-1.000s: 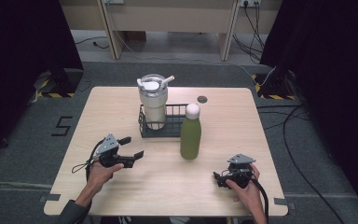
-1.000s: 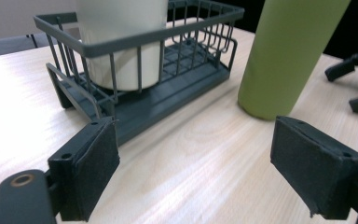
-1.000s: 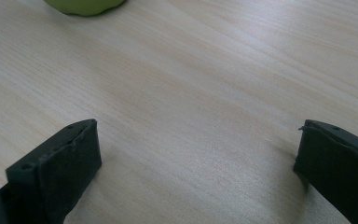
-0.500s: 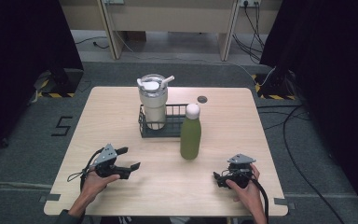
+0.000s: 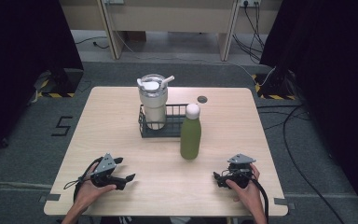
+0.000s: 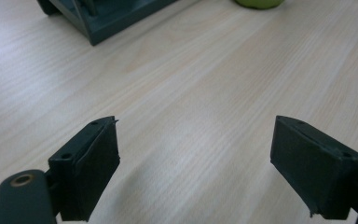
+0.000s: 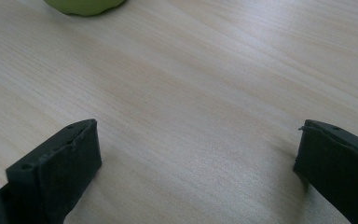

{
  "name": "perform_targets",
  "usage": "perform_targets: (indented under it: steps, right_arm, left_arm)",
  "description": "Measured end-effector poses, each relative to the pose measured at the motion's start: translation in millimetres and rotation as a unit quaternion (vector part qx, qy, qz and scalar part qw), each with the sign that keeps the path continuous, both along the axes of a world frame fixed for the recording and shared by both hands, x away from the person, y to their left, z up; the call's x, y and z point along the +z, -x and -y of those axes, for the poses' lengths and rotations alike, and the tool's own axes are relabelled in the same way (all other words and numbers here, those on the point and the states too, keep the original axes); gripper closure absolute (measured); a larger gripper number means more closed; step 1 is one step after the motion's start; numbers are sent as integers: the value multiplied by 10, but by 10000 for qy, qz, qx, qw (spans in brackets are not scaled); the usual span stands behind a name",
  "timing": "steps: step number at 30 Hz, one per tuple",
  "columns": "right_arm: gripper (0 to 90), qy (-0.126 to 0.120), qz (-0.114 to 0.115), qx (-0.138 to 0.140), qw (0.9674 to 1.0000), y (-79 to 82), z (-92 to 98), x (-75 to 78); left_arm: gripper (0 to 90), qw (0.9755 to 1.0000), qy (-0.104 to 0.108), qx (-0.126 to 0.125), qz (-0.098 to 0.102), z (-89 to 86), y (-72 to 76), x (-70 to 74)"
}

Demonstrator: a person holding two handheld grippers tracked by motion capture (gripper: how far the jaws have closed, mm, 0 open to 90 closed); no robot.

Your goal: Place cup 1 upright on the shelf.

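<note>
Even overhead light, soft shadows; surroundings dark, close gripper views slightly blurred.

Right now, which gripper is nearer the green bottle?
Right, narrowly. The right gripper sits on the table toward the person and to the right of the green bottle; the left gripper sits farther off, toward the person and to its left.

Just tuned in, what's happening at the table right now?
A person holds a gripper in each hand near the table's front edge. The left gripper and right gripper both rest low with jaws open, gripping nothing. A green bottle stands upright mid-table, just in front of a dark wire basket that holds a lidded tumbler. Nothing is being touched.
</note>
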State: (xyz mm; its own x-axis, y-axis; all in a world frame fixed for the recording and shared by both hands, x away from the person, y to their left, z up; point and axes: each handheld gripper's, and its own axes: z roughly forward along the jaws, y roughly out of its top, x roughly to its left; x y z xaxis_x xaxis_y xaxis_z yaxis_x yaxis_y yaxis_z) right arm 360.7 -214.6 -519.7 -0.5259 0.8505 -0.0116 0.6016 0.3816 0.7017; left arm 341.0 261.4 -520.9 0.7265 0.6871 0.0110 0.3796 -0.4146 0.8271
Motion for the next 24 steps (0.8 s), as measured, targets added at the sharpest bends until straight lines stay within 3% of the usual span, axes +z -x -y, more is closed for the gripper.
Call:
perform_targets:
  steps: [4, 6, 10, 11, 14, 24]
  right_arm:
    - [4, 0, 1, 1, 10000, 0, 0, 0]
    - [4, 0, -1, -1, 10000, 0, 0, 0]
    - [4, 3, -1, -4, 10000, 1, 0, 0]
    - [4, 3, -1, -4, 10000, 1, 0, 0]
    - [4, 1, -1, -5, 10000, 1, -1, 0]
    - [4, -30, -25, -32, 10000, 6, -6, 0]
  left_arm:
    - [149, 9999, -59, 60, -116, -43, 33, -9]
    - [150, 9994, -197, 115, -244, -80, 41, -22]
    - [151, 9989, -294, 170, -326, -113, 59, -27]
    - [151, 9984, -406, 170, -351, -115, 67, -33]
    - [144, 9980, -340, 138, -524, -126, 83, -42]
    - [140, 9979, -329, 168, -534, -162, 81, -45]
